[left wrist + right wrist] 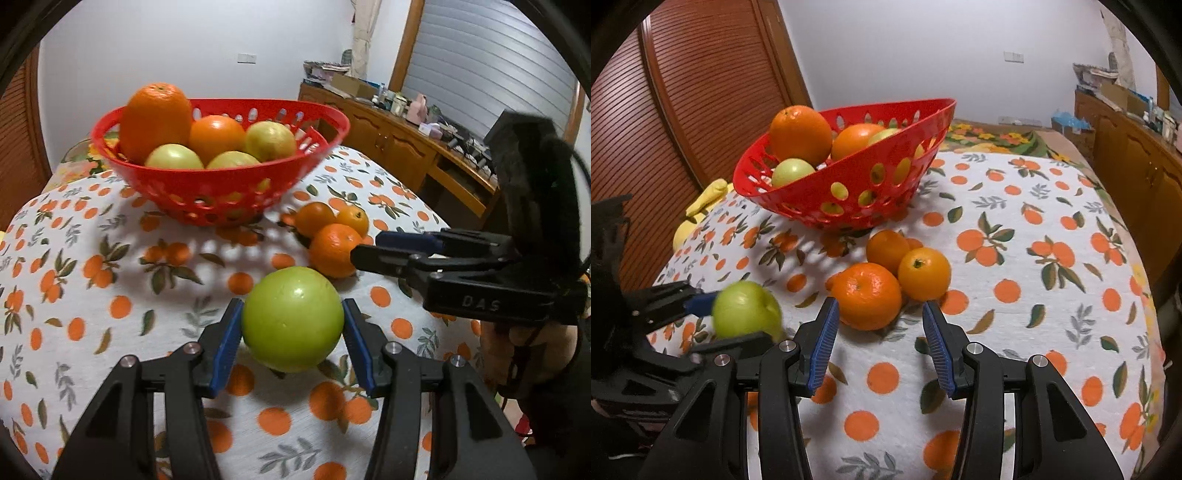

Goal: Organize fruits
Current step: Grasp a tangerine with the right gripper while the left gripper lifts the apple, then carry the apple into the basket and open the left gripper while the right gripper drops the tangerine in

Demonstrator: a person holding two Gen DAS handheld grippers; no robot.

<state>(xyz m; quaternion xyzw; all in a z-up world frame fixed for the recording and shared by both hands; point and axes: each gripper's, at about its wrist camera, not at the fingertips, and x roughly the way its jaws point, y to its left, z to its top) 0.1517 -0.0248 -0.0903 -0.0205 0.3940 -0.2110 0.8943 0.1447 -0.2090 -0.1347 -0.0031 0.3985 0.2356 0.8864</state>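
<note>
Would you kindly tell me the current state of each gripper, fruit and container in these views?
green apple: gripped, pads on both sides.
left gripper: jaws shut on the green apple.
right gripper: jaws open, gripping nothing.
red basket: on the tablecloth, partly filled with fruit.
three small oranges: loose on the tablecloth, clustered beside the red basket.

A smooth green apple [291, 319] sits low on the orange-print tabletop [110, 332], between the blue pads of the left tongs [291, 332]; three loose oranges [866, 295] huddle touching one another just beyond it, near the foot of the red perforated basket [207, 184]; the basket stands upright farther back, holding a tall orange [155, 120] against its rim, a rounder orange [216, 134] beside it, and three yellow-green apples [269, 140] in front.
</note>
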